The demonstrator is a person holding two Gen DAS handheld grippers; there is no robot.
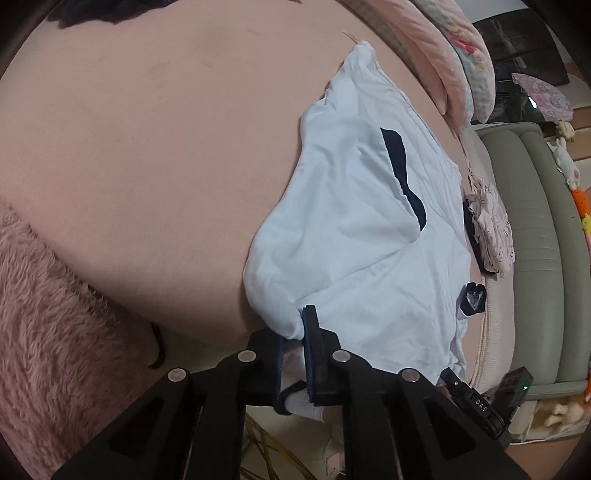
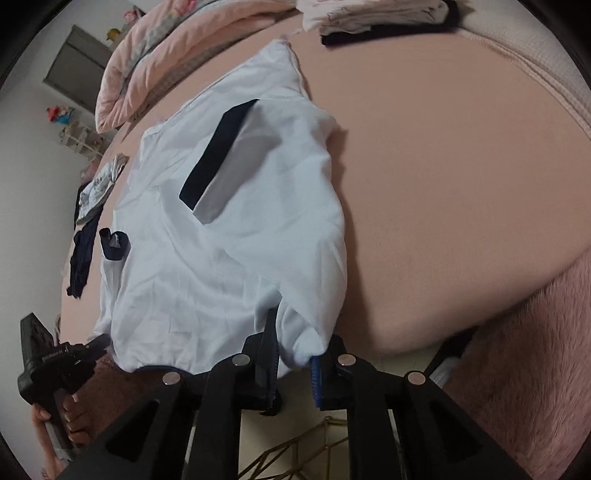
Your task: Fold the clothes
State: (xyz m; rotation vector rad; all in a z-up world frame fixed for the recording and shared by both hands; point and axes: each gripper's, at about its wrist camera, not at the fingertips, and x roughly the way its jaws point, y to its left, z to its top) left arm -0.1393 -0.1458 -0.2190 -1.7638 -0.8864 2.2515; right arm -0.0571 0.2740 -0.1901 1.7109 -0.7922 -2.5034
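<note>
A white shirt with navy trim lies partly folded on the pink bed sheet. One sleeve with a navy cuff is laid over the body. My left gripper is shut on a bunched hem corner at the shirt's near edge. My right gripper is shut on a bunched fold of the same near edge. In the right wrist view a hand holds the left gripper's body by the shirt's other corner.
A fluffy pink blanket borders the bed's near side. A pink quilt lies at the far end. Folded clothes and dark garments lie beside the shirt. A grey padded bench runs along the bed.
</note>
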